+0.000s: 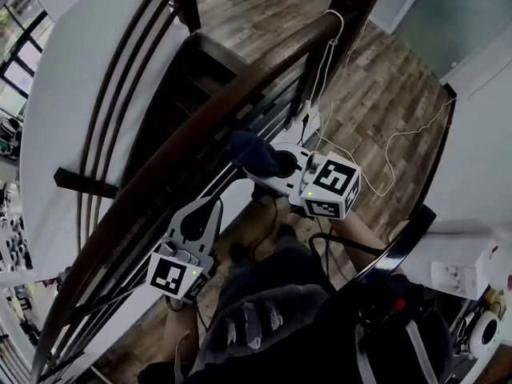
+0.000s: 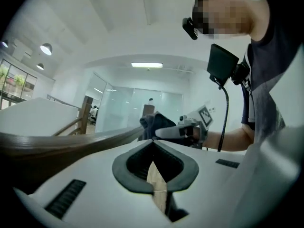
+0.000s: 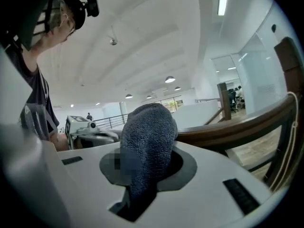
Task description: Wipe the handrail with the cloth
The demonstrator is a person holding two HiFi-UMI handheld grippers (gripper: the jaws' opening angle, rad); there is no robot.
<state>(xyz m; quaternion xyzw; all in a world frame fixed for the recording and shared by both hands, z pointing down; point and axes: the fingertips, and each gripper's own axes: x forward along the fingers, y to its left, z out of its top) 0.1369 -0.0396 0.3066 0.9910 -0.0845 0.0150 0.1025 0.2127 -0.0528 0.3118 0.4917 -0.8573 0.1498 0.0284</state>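
Observation:
The dark wooden handrail (image 1: pixel 200 130) runs diagonally from lower left to upper right. My right gripper (image 1: pixel 262 163) is shut on a dark blue cloth (image 1: pixel 253 152), which bulges out past its tips on the near side of the rail. Contact between cloth and rail cannot be made out. In the right gripper view the cloth (image 3: pixel 147 141) fills the jaws of the right gripper (image 3: pixel 145 167), with the handrail (image 3: pixel 237 129) behind it. My left gripper (image 1: pixel 202 213) is lower along the rail, shut and empty. The left gripper view shows the left gripper (image 2: pixel 153 148), the handrail (image 2: pixel 57 144) and the cloth (image 2: pixel 154 123).
A dark newel post (image 1: pixel 352 6) stands at the rail's upper end with a white cable (image 1: pixel 324 62) hanging from it. Thin dark bars (image 1: pixel 128 78) run under the rail. Wooden floor (image 1: pixel 376 94) lies far below. White boxes (image 1: pixel 460 266) sit at the right.

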